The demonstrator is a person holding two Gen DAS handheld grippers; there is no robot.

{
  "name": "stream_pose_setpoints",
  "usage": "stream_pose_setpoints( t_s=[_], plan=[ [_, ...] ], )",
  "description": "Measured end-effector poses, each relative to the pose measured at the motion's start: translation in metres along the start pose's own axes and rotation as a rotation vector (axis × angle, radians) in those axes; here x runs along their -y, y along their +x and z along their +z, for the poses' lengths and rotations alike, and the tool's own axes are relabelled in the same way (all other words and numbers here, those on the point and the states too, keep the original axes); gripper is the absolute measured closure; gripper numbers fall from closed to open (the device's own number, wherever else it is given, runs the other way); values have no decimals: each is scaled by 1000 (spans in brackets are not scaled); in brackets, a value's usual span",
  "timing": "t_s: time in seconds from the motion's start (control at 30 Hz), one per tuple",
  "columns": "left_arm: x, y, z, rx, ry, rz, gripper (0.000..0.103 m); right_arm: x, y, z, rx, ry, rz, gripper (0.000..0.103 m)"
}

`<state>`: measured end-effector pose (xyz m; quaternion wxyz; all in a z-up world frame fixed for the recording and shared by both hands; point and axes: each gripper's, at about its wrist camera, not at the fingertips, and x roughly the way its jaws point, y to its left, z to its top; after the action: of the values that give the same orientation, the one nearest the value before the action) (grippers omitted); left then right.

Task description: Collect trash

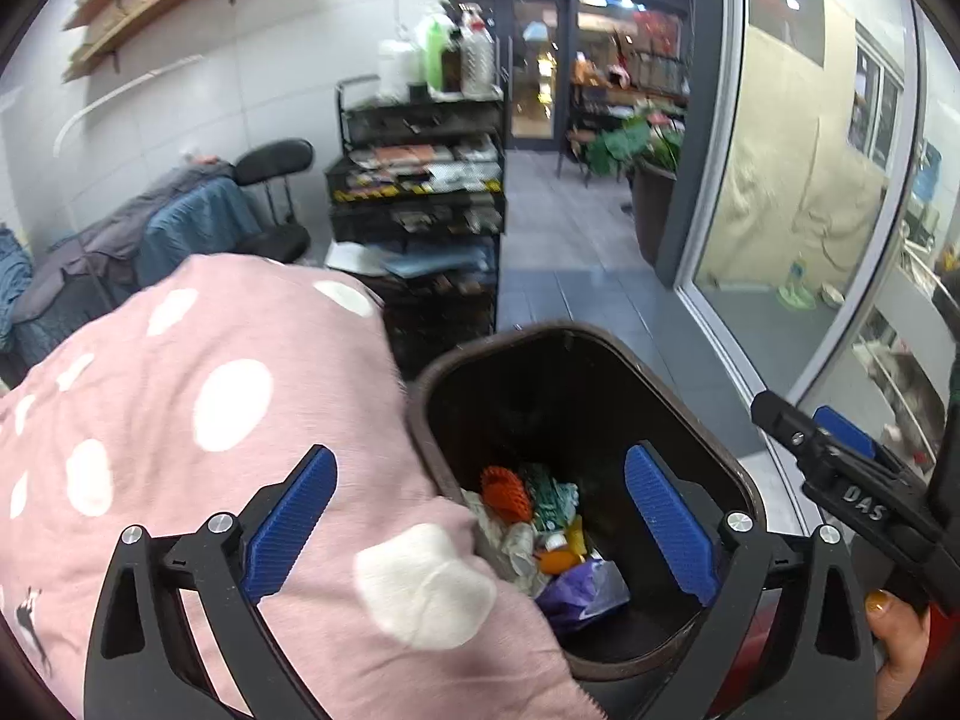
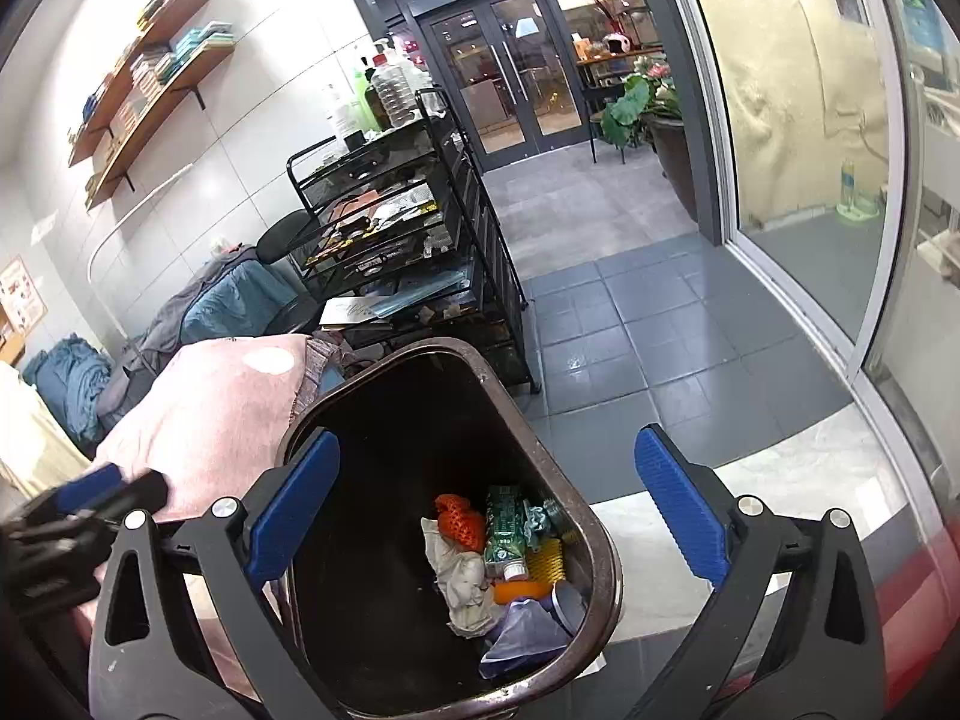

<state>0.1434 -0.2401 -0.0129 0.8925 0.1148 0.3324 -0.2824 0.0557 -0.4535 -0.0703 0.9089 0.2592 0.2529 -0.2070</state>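
- White tiled wall [image 2: 240,138] rises on my left, carrying two wooden shelves [image 2: 150,96] stacked with books and boxes.
- A black wire cart [image 2: 420,228], its tiers crammed with papers, stands ahead; bottles [image 2: 390,90] crowd its top.
- Beside it, a black chair [image 1: 276,192] sits draped in blue and grey cloth.
- Grey floor tiles [image 2: 630,312] run to glass double doors [image 2: 510,72], ceiling spotlights glowing above.
- A large potted plant [image 2: 648,114] sits near the doors.
- A tall glass panel [image 2: 798,120] lines my right.
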Motion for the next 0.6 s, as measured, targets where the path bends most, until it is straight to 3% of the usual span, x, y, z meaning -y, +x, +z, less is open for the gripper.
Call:
stream_pose_setpoints(
  t_s=[0.3,0.6],
  plan=[
    [-33,-47,-23,127,-79,84,5,-34,-17,-14,68,-92,79,6],
    [-64,-96,-59,257,-145,221,5,-92,-45,-44,118,-229,214,6]
  ],
)
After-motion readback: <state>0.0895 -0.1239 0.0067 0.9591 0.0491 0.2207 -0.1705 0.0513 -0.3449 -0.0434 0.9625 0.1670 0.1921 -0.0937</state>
